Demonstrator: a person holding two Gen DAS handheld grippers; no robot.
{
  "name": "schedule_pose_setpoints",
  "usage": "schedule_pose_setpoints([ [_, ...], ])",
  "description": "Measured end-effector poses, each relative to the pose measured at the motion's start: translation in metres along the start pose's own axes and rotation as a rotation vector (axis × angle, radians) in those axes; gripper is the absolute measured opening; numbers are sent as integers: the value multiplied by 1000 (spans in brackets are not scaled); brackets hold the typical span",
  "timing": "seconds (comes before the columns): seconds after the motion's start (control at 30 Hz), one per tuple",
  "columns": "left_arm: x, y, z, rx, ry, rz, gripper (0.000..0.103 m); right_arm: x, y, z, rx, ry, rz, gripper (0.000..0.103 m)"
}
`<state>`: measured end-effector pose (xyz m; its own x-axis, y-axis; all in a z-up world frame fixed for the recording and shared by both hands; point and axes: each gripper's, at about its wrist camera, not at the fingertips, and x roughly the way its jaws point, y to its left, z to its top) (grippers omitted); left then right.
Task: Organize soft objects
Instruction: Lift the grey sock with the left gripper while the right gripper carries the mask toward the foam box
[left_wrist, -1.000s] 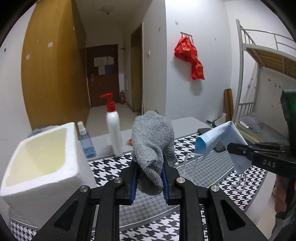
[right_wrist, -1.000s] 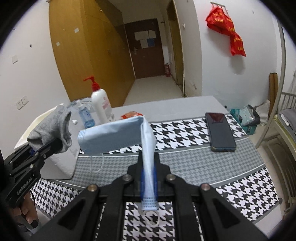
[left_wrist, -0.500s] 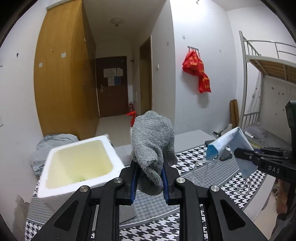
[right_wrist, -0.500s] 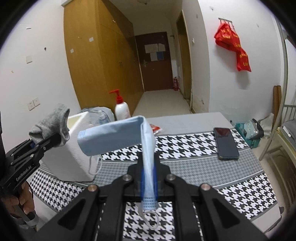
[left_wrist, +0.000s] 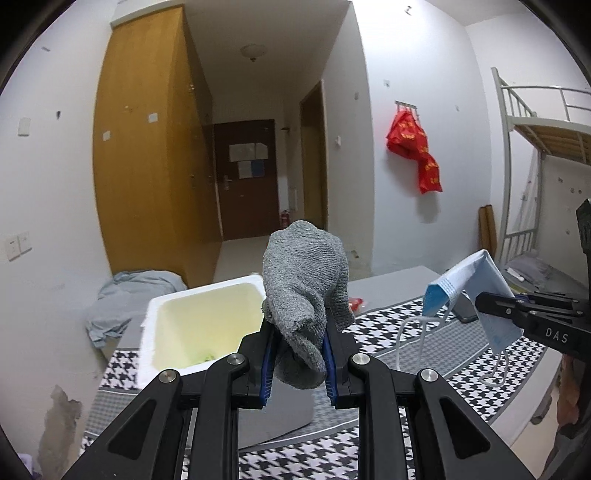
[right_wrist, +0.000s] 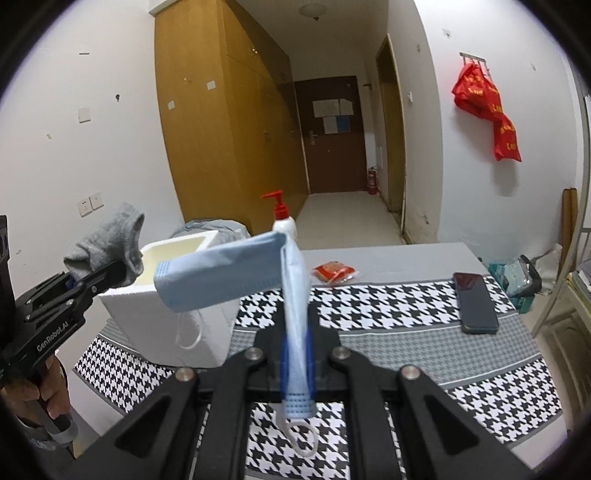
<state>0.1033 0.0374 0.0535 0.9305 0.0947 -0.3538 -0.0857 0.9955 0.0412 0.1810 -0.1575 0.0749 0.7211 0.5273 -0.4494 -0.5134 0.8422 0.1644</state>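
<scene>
Ahead: foam box (left_wrist: 195, 328) just beyond your left tongs (left_wrist: 298, 363).
Left tongs: pinching grey sock (left_wrist: 304, 291).
Right tongs (right_wrist: 296, 363): clamping blue mask (right_wrist: 229, 275).

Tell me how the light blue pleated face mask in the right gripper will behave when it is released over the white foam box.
The light blue face mask is probably floppy: it folds over above the right gripper, one half drooping sideways. It looks light and may drift rather than drop straight. Its ear loops dangle loose and could snag the rim of the white foam box.
</scene>
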Motion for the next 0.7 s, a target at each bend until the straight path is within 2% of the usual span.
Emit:
schedule_pose_setpoints([
  [0.4, -20, 27, 1, -26, -26, 79, 23, 16, 34, 9, -52, -4, 75, 10],
  [0.7, -29, 47, 0, -46, -27, 103, 23, 29, 58, 19, -87, -7, 120, 10],
])
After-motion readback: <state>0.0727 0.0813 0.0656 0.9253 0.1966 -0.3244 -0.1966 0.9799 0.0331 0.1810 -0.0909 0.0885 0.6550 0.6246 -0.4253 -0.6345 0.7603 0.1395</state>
